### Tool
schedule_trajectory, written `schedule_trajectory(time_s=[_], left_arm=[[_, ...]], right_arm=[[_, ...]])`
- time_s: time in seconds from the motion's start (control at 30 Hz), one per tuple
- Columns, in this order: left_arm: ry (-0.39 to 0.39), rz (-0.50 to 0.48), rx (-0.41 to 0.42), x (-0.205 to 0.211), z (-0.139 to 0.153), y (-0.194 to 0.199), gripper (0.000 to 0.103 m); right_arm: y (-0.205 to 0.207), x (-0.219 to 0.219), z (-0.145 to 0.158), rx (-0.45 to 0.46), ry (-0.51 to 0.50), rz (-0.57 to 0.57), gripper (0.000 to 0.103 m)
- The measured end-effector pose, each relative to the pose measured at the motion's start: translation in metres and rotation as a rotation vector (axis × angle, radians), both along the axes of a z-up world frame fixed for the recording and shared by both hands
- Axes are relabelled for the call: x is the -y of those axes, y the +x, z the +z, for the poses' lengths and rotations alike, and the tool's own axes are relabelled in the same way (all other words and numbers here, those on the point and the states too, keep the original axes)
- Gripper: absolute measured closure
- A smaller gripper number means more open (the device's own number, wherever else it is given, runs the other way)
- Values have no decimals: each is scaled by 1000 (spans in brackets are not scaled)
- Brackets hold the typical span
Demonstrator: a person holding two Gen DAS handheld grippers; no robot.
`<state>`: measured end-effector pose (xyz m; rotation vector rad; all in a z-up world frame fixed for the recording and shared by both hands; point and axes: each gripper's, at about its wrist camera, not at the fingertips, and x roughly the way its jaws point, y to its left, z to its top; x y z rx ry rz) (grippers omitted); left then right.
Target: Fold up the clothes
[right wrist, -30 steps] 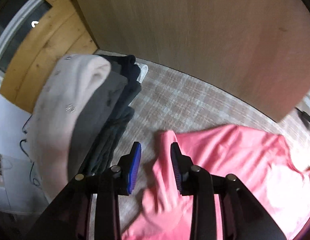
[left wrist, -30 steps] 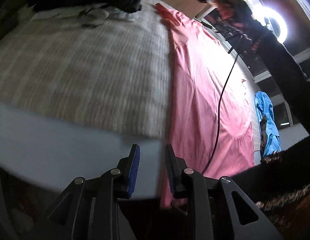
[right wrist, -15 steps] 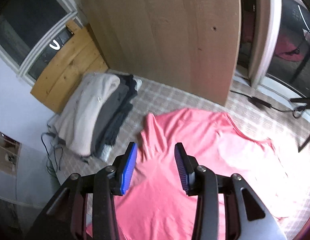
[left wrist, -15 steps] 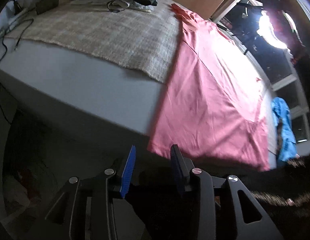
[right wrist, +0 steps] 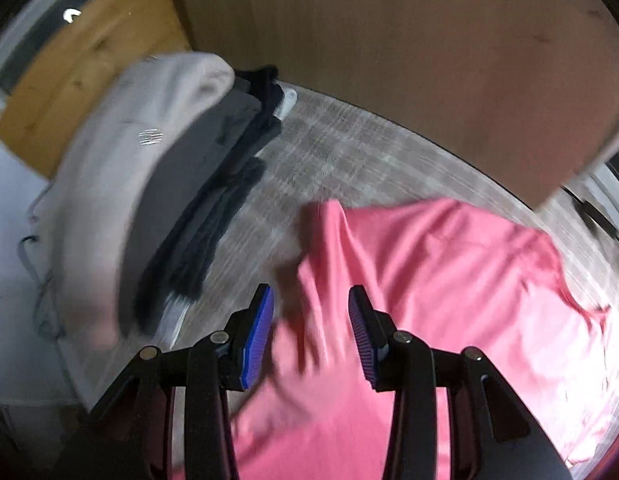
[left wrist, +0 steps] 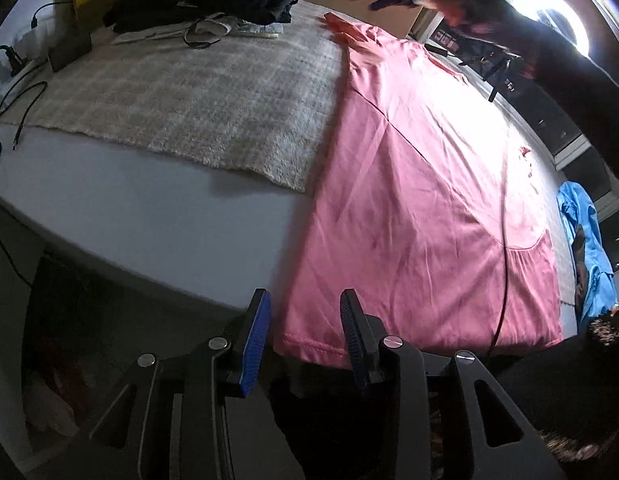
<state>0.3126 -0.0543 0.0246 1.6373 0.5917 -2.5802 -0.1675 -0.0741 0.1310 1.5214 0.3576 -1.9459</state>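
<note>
Two grippers: my left gripper point(left wrist: 303, 336) and my right gripper point(right wrist: 311, 332) both have their jaws spread with nothing pinched
Left jaws: opened within the last second, level over the last half; they frame the near hem corner of the pink shirt point(left wrist: 421, 184) without pressing it
Right jaws: same widening; they hang above the sleeve end of the pink shirt point(right wrist: 409, 280), pads not touching cloth as far as the blur lets me judge
Shirt position: spread flat, partly on the checked blanket point(left wrist: 197, 96) and partly on the grey surface point(left wrist: 141, 216), hem at the near edge
What changed: a second ago both jaws were narrower; half a second ago my right gripper looked at the whole shirt from farther off, now it is close over the sleeve again
Meaning, as I judge it: shirt is laid out and released, first fold not yet begun
Around: folded stack point(right wrist: 141, 184) beside the sleeve; blue garment point(left wrist: 585, 248) well apart at the far side
</note>
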Motion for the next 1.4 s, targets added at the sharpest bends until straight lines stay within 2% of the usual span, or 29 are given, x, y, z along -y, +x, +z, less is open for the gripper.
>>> schedule_trajectory(time_s=[0.17, 0.23, 0.27, 0.33, 0.37, 0.4, 0.43, 0.53, 0.73, 0.87, 0.93, 1.0, 1.03, 1.1, 1.17, 1.3, 1.4], left_arm=[[31, -17, -2, 7, -2, -2, 69], [49, -18, -4, 10, -2, -2, 74], [51, -25, -4, 10, -3, -3, 81], [41, -39, -12, 9, -4, -5, 86], [38, -42, -16, 7, -4, -7, 90], [36, -45, -20, 6, -4, -9, 100], [37, -47, -27, 5, -5, -8, 102], [51, -37, -44, 2, -4, -4, 102], [111, -12, -143, -15, 36, 6, 103], [131, -75, -184, -49, 59, 7, 103], [146, -135, -197, -84, 65, -4, 103], [215, -193, -180, -108, 59, -7, 102], [216, -209, -146, -117, 53, -8, 100], [213, -240, -74, -134, 40, -10, 96], [209, -233, -60, -134, 38, -5, 94], [240, -161, -68, -112, 50, 14, 92], [206, -129, -54, -103, 61, 32, 92]], right_arm=[[-27, 35, -45, 8, 122, -40, 65], [-30, 40, -56, -4, 161, -38, 65], [-29, 39, -56, -15, 155, -37, 66], [-28, 36, -56, -31, 155, -29, 82], [-28, 34, -57, -38, 161, -22, 97], [-29, 30, -56, -48, 164, -23, 100], [-31, 24, -56, -34, 140, -29, 100], [-38, 2, -48, -18, 67, -66, 100], [-46, -59, -10, -59, -78, -111, 100], [-55, -117, 12, -76, -143, -166, 100], [-56, -153, 19, -84, -166, -214, 100], [-60, -192, 12, -83, -153, -276, 99], [-65, -208, 2, -44, -113, -306, 98], [-73, -240, -19, 31, -37, -365, 80], [-71, -265, -21, 60, -57, -394, 80], [-48, -301, 13, 63, -193, -404, 76], [-24, -320, 44, 71, -257, -379, 76]])
